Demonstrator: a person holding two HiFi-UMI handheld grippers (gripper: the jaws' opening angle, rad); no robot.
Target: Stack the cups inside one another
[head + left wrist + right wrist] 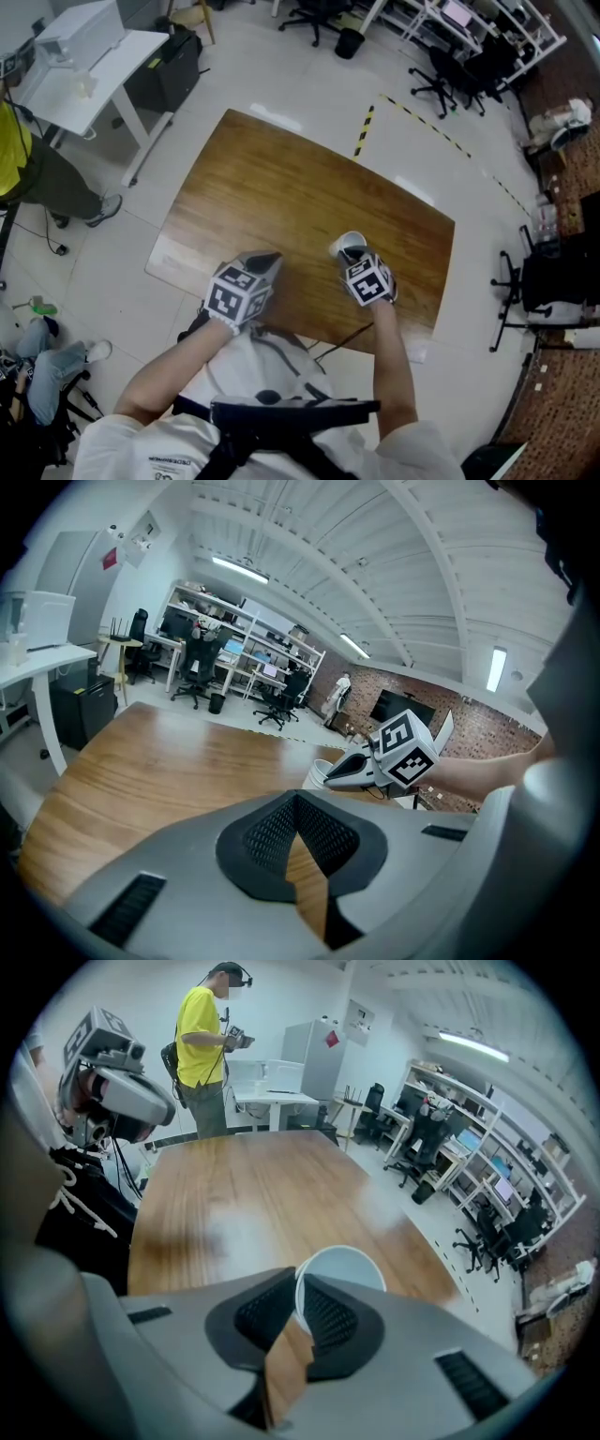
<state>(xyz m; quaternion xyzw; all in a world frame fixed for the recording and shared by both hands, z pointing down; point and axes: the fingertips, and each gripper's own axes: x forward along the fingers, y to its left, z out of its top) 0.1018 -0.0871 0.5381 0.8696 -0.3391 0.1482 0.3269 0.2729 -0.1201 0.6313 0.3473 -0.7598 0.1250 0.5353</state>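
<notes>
- One cup (345, 1267) stands upright on the table (244, 1194); our right gripper (300, 1309) pinches its near wall from above, one pad inside.
- Our left gripper (298, 829), narrow and empty, hangs well left of it.

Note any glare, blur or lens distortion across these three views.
Head view: sharp and evenly lit, with pale glare on the table at its far edge and near left corner. Left gripper view: strong fisheye bows the ceiling, and the corners are dark. Right gripper view: the same fisheye, a washed-out sheen on the table, and the cup slightly soft.
</notes>
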